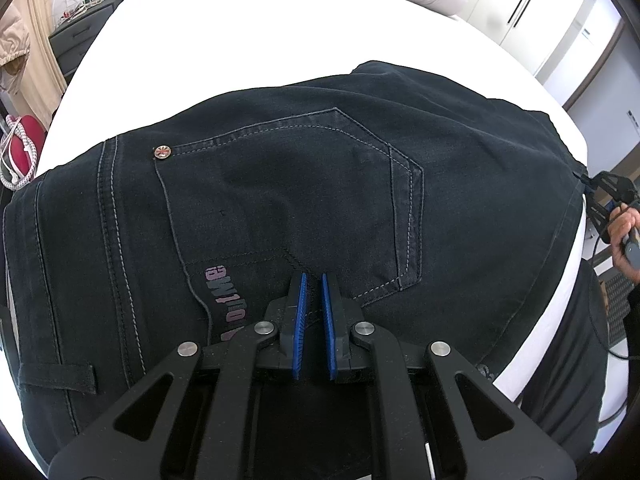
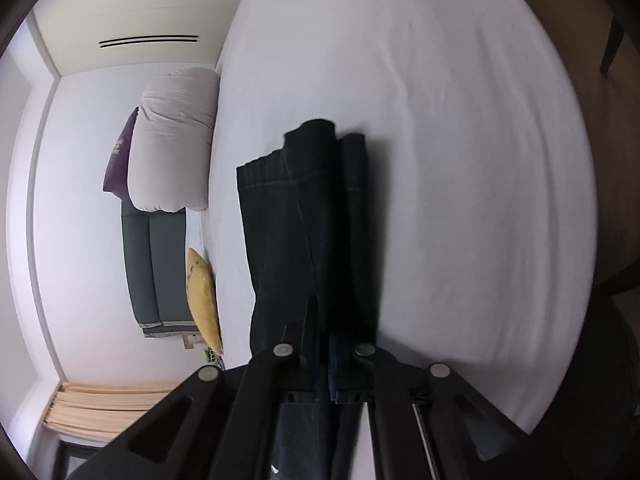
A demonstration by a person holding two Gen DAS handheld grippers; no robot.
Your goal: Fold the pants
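Left wrist view: the dark denim pants (image 1: pixel 304 184) lie flat on the white bed (image 1: pixel 248 44), seat side up, with a stitched back pocket (image 1: pixel 288 196) and a metal rivet (image 1: pixel 162 152) at its corner. The waistband is at the picture's left and the legs run off to the right, so the long axis lies along the near edge of the bed. The left gripper (image 1: pixel 314 280) is clenched on a fold of the denim near the pocket's lower edge, with cloth pinched between its blue pads (image 1: pixel 299 320). At the far right a hand (image 1: pixel 626 236) holds the other tool at the pants' end.

Right wrist view, somewhat blurred: the pants (image 2: pixel 288 232) stretch away from the camera as a narrow dark strip, the leg hems at the far end, well apart from the bed's (image 2: pixel 460 160) other edges. The right gripper (image 2: pixel 326 320) is clamped on the near end of the cloth. A yellow cushion (image 2: pixel 204 300) and a pale pillow (image 2: pixel 172 140) sit at the bed's left edge.
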